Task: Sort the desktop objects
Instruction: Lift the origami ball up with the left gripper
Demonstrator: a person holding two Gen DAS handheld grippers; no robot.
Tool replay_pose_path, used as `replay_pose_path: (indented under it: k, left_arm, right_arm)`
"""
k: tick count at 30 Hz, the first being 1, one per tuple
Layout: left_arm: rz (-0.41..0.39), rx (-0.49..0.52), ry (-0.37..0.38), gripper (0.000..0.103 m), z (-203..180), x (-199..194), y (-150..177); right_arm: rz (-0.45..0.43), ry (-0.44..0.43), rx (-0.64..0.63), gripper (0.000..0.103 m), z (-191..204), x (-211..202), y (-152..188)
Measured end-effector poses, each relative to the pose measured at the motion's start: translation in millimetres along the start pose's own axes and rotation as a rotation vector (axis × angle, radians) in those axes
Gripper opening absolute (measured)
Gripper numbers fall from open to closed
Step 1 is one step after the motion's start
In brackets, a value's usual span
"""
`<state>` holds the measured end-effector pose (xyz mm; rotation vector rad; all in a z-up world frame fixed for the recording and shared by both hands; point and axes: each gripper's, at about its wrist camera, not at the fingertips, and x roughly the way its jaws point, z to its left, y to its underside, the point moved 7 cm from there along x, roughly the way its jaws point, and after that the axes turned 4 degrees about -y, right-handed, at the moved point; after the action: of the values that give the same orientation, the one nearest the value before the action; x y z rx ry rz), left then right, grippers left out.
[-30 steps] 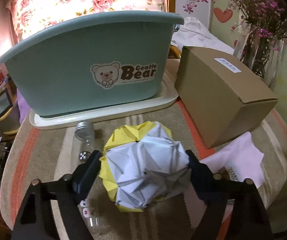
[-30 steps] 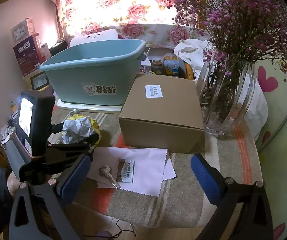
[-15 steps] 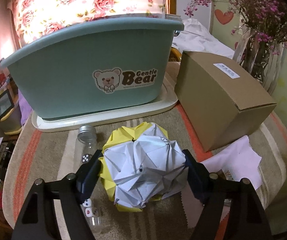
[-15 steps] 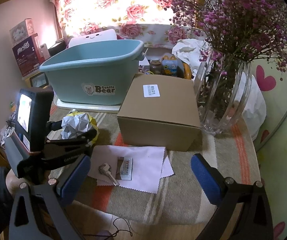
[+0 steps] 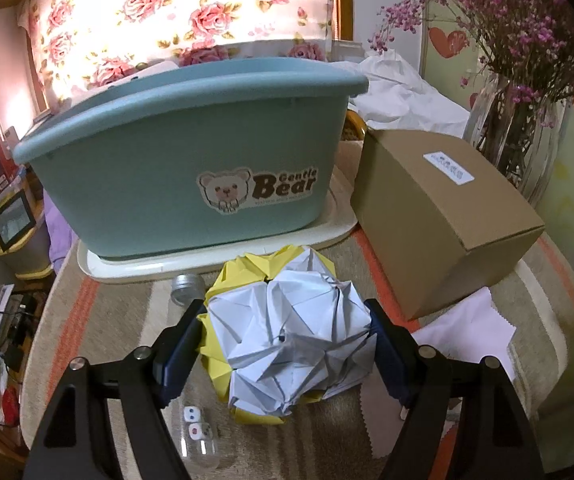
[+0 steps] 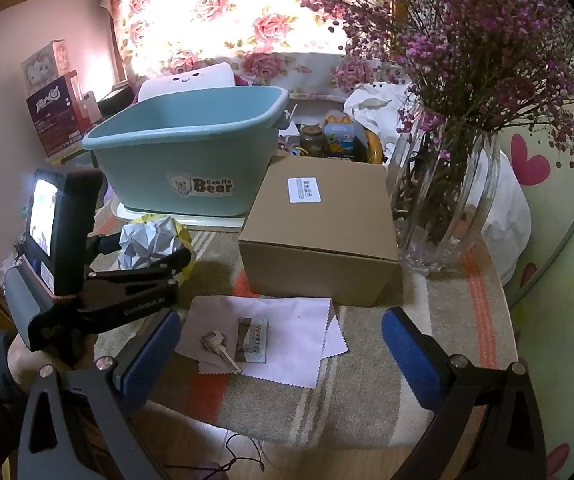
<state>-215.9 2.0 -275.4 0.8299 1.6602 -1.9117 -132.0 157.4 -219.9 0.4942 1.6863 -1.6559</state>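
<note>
My left gripper [image 5: 287, 344] is shut on a white and yellow folded paper ball [image 5: 287, 332] and holds it above the striped tablecloth, in front of the teal Gentle Bear tub [image 5: 191, 160]. The ball [image 6: 151, 240] and the left gripper [image 6: 143, 256] also show in the right wrist view. My right gripper [image 6: 279, 356] is open and empty, above a white cloth [image 6: 279, 328] that carries a key [image 6: 219, 346] and a small card [image 6: 251, 340]. A clear bottle with dice [image 5: 197, 432] lies under the left gripper.
The tub stands on a cream tray [image 5: 215, 256]. A brown cardboard box [image 5: 439, 216] sits to its right, and a glass vase [image 6: 443, 200] with purple flowers beyond that. Jars and clutter stand behind the box. The table's front edge [image 6: 287, 436] is close.
My left gripper has risen with the paper ball, so the tub sits lower in its view and the ball is clear of the cloth. The right gripper has barely moved.
</note>
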Motion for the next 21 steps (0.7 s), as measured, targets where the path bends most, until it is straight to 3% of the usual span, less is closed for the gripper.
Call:
replay_pose_path:
  k: [21]
  left_arm:
    - [-0.103, 0.017, -0.055, 0.08, 24, -106, -49]
  right_arm:
    - [-0.055, -0.003, -0.024, 0.103, 17, -40, -21]
